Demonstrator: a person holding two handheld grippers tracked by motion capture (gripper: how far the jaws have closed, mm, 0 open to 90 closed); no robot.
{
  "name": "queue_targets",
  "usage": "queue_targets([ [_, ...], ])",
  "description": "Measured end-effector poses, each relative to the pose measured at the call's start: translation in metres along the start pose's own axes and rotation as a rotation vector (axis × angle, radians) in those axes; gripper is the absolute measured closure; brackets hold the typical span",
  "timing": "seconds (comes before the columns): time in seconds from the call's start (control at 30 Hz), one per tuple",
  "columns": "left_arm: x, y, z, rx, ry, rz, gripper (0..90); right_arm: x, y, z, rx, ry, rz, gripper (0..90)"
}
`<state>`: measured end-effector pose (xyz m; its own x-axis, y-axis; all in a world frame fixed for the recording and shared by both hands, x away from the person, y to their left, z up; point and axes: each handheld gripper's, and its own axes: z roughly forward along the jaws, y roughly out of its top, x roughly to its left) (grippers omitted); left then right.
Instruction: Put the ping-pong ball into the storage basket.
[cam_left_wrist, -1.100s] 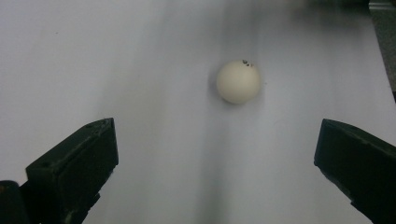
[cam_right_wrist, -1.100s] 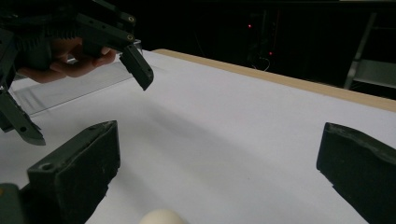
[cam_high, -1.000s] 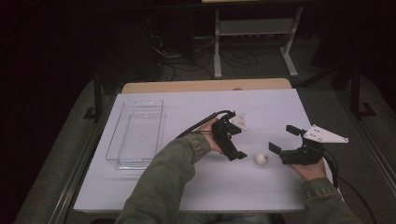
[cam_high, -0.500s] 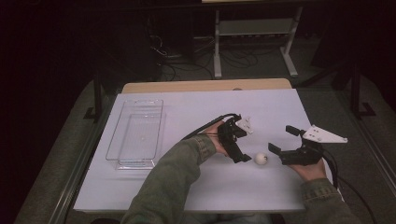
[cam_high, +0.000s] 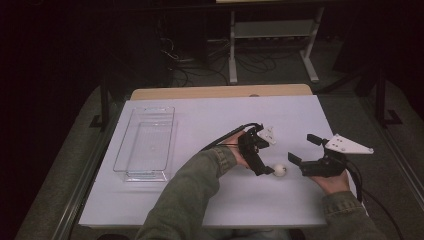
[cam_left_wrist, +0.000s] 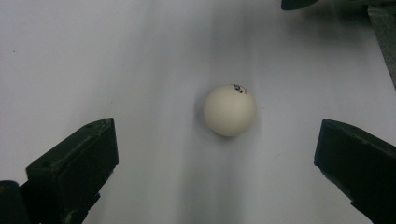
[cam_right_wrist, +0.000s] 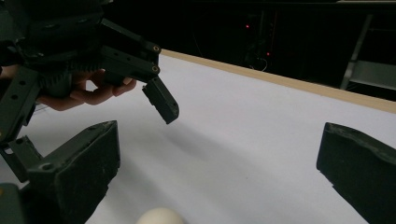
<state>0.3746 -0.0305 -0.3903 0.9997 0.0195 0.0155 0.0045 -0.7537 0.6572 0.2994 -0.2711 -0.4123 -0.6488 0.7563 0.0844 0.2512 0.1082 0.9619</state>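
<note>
A small white ball lies on the white table, between my two grippers. My left gripper hovers just left of the ball and points down at it. In the left gripper view the ball sits ahead of the open left gripper, a little beyond the jaw tips and touching neither. My right gripper is open to the right of the ball. In the right gripper view the open right gripper faces the ball at the bottom edge and one of the left gripper's fingers.
A clear plastic tray stands empty at the left of the table. A wooden strip runs along the far edge. Beyond it stand a metal shelf frame and floor cables.
My left gripper has moved right and nearer the ball, coming down over it. The right gripper and the ball have stayed put.
</note>
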Motion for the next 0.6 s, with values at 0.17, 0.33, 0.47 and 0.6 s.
queue_targets([
  [0.17,0.001,0.0,0.004,-0.004,-0.004,-0.003,0.0,0.0,0.0,0.0,-0.004,0.0,0.002,0.0],
  [0.33,0.0,0.0,0.009,0.0,-0.009,-0.003,0.0,-0.001,0.0,0.0,-0.006,-0.002,0.001,0.0],
  [0.47,0.0,0.0,0.013,-0.002,-0.018,-0.006,0.0,0.0,0.001,-0.001,-0.011,-0.004,0.002,0.0],
  [0.6,0.0,0.0,0.017,0.002,-0.025,-0.004,0.0,-0.001,0.001,-0.002,-0.019,-0.004,0.006,0.0],
])
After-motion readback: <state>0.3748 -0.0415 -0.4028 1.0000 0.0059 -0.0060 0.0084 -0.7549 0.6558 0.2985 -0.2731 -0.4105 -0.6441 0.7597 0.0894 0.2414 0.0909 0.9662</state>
